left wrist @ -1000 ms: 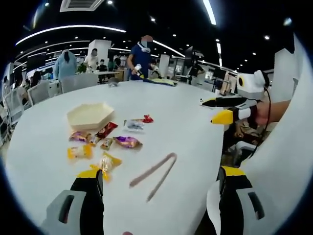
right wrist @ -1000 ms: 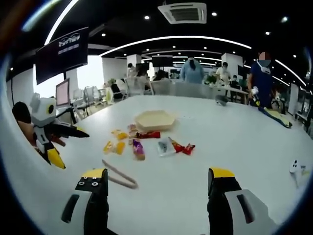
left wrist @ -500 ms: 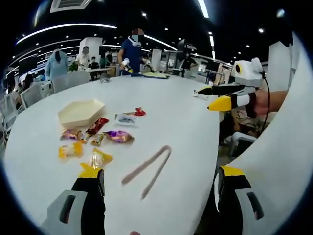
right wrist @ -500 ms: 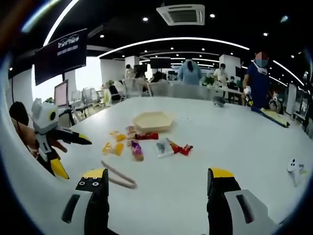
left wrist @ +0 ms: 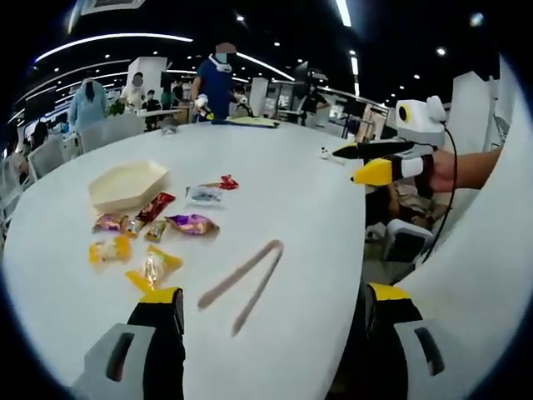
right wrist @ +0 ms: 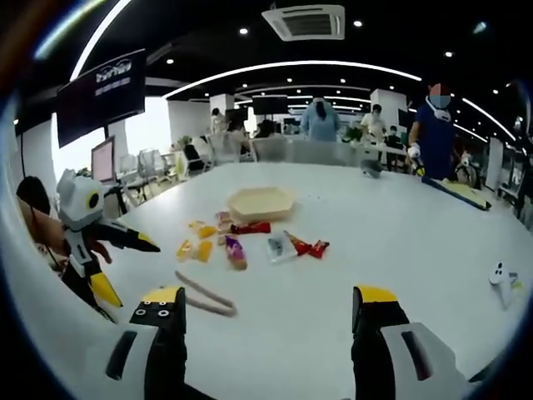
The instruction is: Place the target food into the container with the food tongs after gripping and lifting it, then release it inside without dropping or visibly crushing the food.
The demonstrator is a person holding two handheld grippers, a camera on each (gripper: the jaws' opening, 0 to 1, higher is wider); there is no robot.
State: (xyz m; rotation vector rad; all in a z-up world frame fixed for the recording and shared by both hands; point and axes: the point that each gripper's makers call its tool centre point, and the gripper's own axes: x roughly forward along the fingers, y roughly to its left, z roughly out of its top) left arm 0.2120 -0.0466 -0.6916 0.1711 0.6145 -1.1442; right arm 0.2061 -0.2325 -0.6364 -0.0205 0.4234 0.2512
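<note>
I am holding my left hand-held gripper [left wrist: 271, 321] above the near edge of the big round white tabletop [left wrist: 300, 200], its black, yellow-tipped jaws spread wide and gripping nothing. Just beyond them the slim pinkish-brown food tongs [left wrist: 241, 283] are lying flat on the tabletop, their joined end pointing away from me and their two arms splaying toward the near edge. Past the tongs a loose cluster of small wrapped snacks is lying toward the middle: a yellow packet [left wrist: 152, 268] nearest my left jaw, another yellow one [left wrist: 109, 249] beside it, a purple one [left wrist: 191, 222], a long red one [left wrist: 155, 206], a clear packet [left wrist: 204, 195] and a small red one [left wrist: 222, 182]. Behind them the shallow cream hexagonal container [left wrist: 125, 184] is sitting with nothing in it, as far as I can tell from this low angle.

My right hand-held gripper [right wrist: 266, 321] is hovering over the same tabletop from the other side, jaws also wide apart and holding nothing. In the right gripper view I am seeing the tongs [right wrist: 204, 296] just ahead of its left jaw, the snacks beyond them and the container [right wrist: 261, 202] farther back. People are standing at tables beyond the far edge.
</note>
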